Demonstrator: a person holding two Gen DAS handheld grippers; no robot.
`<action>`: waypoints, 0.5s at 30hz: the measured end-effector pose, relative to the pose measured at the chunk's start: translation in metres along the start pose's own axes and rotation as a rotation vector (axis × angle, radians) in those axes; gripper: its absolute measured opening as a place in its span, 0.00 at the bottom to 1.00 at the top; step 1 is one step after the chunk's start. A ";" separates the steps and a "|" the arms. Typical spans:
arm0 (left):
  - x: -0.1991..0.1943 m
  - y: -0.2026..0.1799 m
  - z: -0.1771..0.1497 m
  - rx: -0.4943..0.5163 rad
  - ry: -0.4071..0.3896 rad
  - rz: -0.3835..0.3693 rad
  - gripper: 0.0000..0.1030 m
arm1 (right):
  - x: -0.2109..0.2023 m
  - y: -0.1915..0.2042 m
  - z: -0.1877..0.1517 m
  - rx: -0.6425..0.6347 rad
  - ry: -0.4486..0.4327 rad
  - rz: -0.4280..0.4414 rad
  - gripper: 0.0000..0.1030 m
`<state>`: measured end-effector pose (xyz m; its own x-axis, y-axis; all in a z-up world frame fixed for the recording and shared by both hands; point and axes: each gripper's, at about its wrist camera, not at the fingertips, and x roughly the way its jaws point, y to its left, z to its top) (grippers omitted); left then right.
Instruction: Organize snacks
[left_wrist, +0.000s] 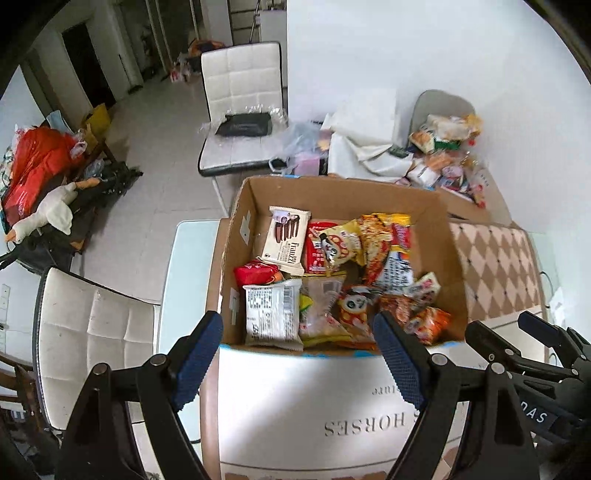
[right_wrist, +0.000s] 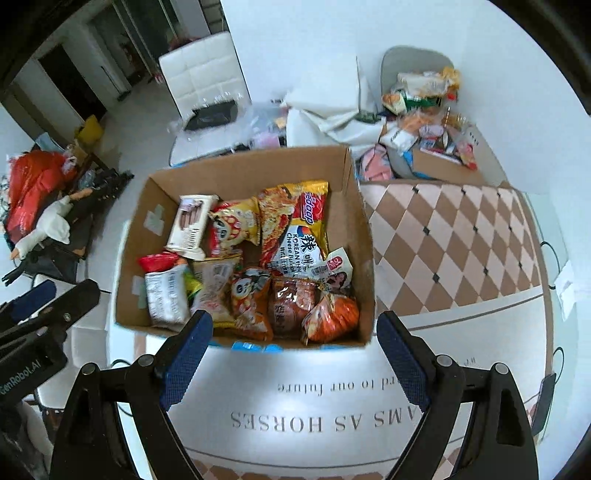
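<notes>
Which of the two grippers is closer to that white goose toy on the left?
Left. The left gripper hangs over the snack box's left side, the side toward the goose toy. The right gripper hangs further right, away from it.

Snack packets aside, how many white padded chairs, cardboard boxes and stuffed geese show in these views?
White padded chairs: 2
Cardboard boxes: 2
Stuffed goose: 1
Total: 5
</notes>
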<state>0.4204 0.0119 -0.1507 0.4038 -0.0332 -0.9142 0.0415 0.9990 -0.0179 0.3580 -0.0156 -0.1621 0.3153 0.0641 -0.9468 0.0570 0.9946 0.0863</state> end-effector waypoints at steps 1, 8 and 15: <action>-0.010 -0.001 -0.005 0.000 -0.011 -0.002 0.81 | -0.011 0.000 -0.005 -0.001 -0.015 0.004 0.90; -0.069 -0.005 -0.037 -0.006 -0.093 -0.019 0.81 | -0.082 -0.005 -0.049 0.006 -0.101 0.029 0.90; -0.118 -0.006 -0.070 -0.014 -0.142 -0.038 0.81 | -0.139 -0.010 -0.095 0.001 -0.154 0.037 0.90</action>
<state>0.3086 0.0119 -0.0711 0.5276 -0.0739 -0.8463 0.0470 0.9972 -0.0577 0.2238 -0.0267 -0.0608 0.4590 0.0877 -0.8841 0.0438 0.9917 0.1211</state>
